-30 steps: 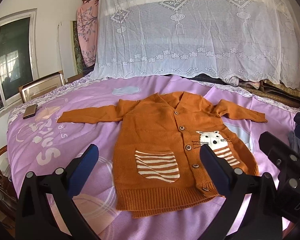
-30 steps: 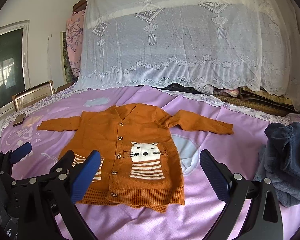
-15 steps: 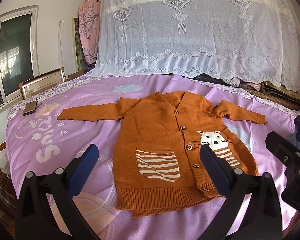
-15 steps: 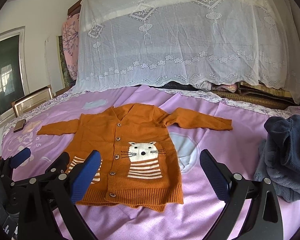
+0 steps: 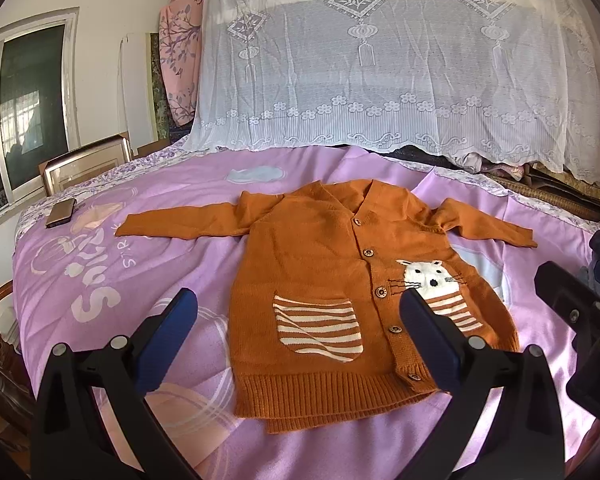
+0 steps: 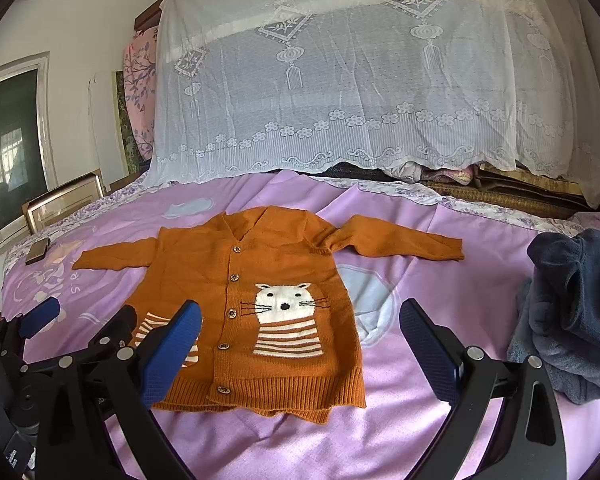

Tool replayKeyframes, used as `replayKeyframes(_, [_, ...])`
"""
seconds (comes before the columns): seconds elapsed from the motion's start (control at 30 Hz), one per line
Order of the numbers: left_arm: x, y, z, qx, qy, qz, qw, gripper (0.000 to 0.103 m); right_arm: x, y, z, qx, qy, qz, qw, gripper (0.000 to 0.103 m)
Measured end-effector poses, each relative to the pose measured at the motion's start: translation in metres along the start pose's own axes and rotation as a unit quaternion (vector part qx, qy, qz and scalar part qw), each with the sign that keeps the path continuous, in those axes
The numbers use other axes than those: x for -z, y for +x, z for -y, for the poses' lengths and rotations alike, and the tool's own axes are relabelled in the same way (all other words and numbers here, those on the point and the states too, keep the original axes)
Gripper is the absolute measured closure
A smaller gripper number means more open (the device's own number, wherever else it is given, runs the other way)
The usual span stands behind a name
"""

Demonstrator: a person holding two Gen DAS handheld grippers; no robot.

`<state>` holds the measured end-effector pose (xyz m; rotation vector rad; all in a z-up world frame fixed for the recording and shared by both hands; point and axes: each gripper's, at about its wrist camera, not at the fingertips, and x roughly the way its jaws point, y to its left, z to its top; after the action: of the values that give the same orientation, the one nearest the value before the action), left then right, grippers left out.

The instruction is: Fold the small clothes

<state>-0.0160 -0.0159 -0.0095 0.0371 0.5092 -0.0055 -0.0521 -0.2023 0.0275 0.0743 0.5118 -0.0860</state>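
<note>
One orange cardigan (image 5: 340, 280) flat, five buttons | left hand-held gripper (image 5: 300, 312) wide | right hand-held gripper (image 6: 300, 316) wide

One rust-orange knitted cardigan (image 5: 332, 276) lies flat on one bed with a lilac printed cover (image 5: 148, 264). It has two sleeves, five brown round buttons, one striped patch pocket (image 5: 318, 328) and one white cat-face motif (image 5: 430, 278). One heap of dark blue fleece clothing (image 6: 572, 316), one brown flat phone (image 5: 61, 212) and one white lace net (image 5: 380, 60) complete the count.
</note>
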Motion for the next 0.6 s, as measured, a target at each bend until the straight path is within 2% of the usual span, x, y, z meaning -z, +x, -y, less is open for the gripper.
replayKeyframes(0.33, [0.0028,0.0003,-0.0017,-0.002,0.0,0.006,1.0,0.004,0.0004,0.0,0.0014,-0.004,0.008,0.001,1.0,0.003])
replayKeyframes(0.6, [0.0028,0.0023,0.0003,0.0,-0.001,-0.005,1.0,0.004,0.0023,-0.0001,0.0013,-0.004,0.007,0.009,1.0,0.003])
